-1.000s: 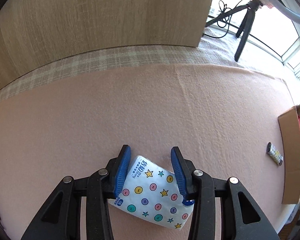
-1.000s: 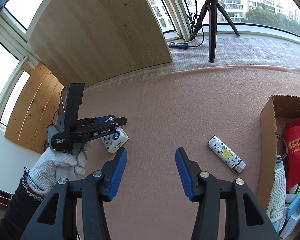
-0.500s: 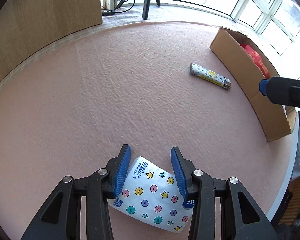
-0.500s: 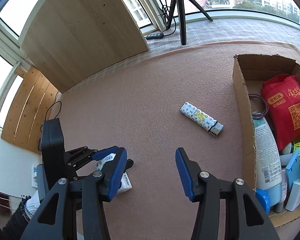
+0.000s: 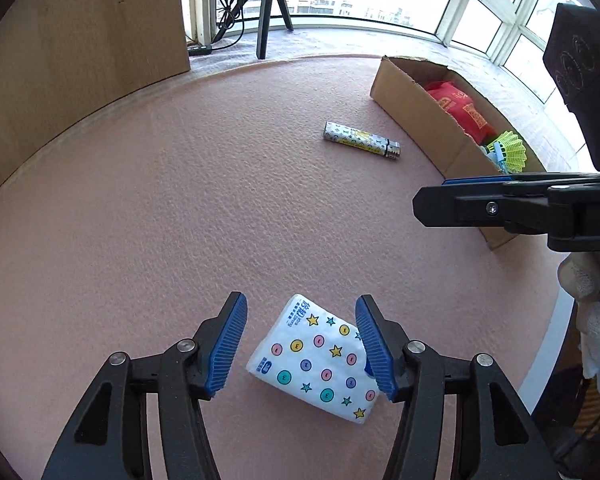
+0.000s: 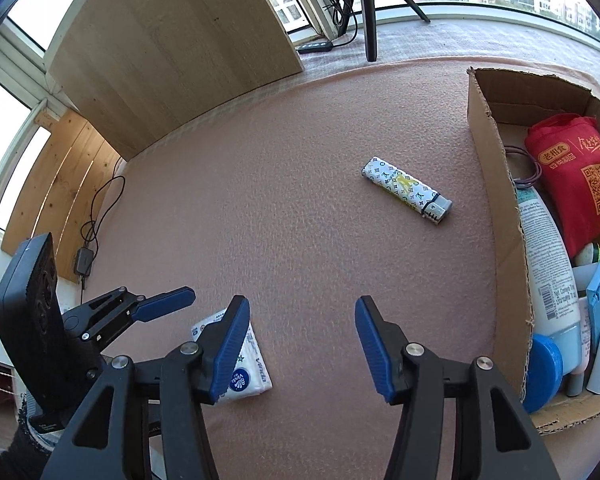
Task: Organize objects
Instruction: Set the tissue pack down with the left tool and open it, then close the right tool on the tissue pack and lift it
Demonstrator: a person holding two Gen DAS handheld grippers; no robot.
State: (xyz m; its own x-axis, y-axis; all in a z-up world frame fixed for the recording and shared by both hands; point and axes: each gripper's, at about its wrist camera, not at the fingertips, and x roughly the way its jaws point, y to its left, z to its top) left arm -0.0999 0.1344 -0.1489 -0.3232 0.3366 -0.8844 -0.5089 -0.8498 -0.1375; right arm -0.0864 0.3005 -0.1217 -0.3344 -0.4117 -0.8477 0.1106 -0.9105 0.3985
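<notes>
A white tissue pack [image 5: 316, 360] with coloured dots and stars lies flat on the pink tabletop between the spread fingers of my left gripper [image 5: 300, 344], which is open. The pack's right edge is close against the right finger. In the right wrist view the same tissue pack [image 6: 256, 372] shows partly behind my right gripper's left finger. My right gripper [image 6: 302, 344] is open and holds nothing. A patterned lighter [image 6: 406, 190] lies ahead of it, left of the cardboard box [image 6: 496, 200]. The left wrist view also shows the lighter [image 5: 362, 144] and the cardboard box [image 5: 420, 120].
The box holds a red bag [image 6: 568, 176], a white bottle [image 6: 548, 264], a yellow shuttlecock [image 5: 508, 152] and several small items. A wooden panel [image 6: 172, 48] and a tripod [image 6: 366, 4] stand at the back. A gloved hand [image 5: 596, 320] holds the right gripper.
My left gripper swung right toward the box, then opened and let go of the tissue pack, which now rests on the table. The right gripper stayed open and moved nearer the lighter.
</notes>
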